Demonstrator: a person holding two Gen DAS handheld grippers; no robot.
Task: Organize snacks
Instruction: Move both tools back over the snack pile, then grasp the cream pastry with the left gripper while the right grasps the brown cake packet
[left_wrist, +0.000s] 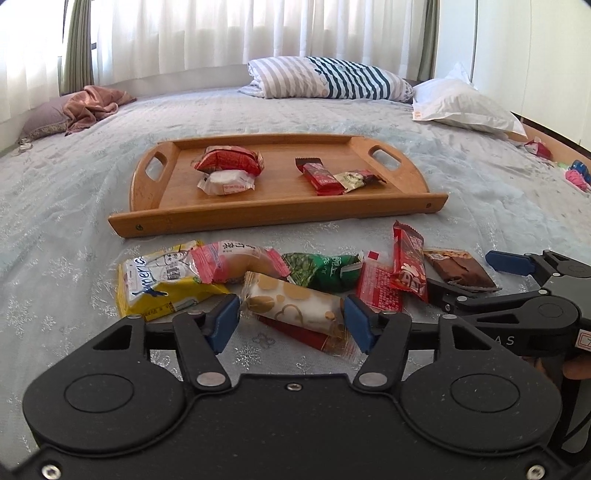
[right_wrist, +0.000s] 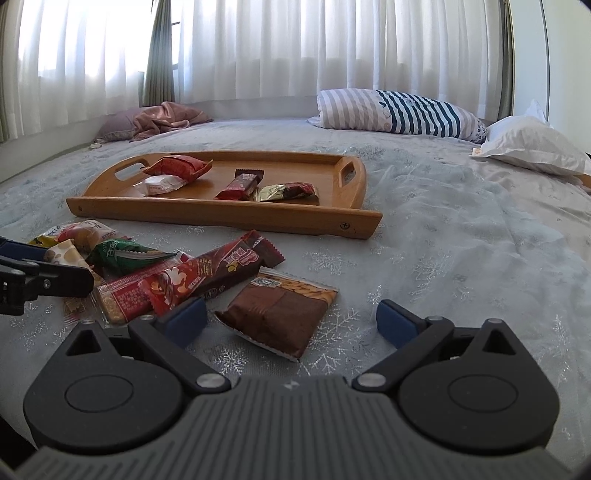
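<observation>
My left gripper (left_wrist: 291, 317) has its blue pads against both ends of a white-and-gold snack pack (left_wrist: 295, 304), which lies on a red pack on the bed. Around it lie a yellow pack (left_wrist: 155, 284), a pink bun pack (left_wrist: 236, 260), a green pack (left_wrist: 321, 269) and red packs (left_wrist: 408, 262). My right gripper (right_wrist: 291, 321) is open, straddling a brown cake pack (right_wrist: 277, 314) without touching it. The wooden tray (left_wrist: 277, 212) beyond holds several snacks: red and white packs on its left, a red bar and a gold pack on its right.
A grey patterned bedspread (right_wrist: 461, 240) covers the bed. Striped pillow (left_wrist: 332, 77) and white pillow (left_wrist: 461, 103) lie at the far right, a pink cloth (left_wrist: 92, 105) at the far left. Curtains hang behind. Small items (left_wrist: 576, 173) sit at the bed's right edge.
</observation>
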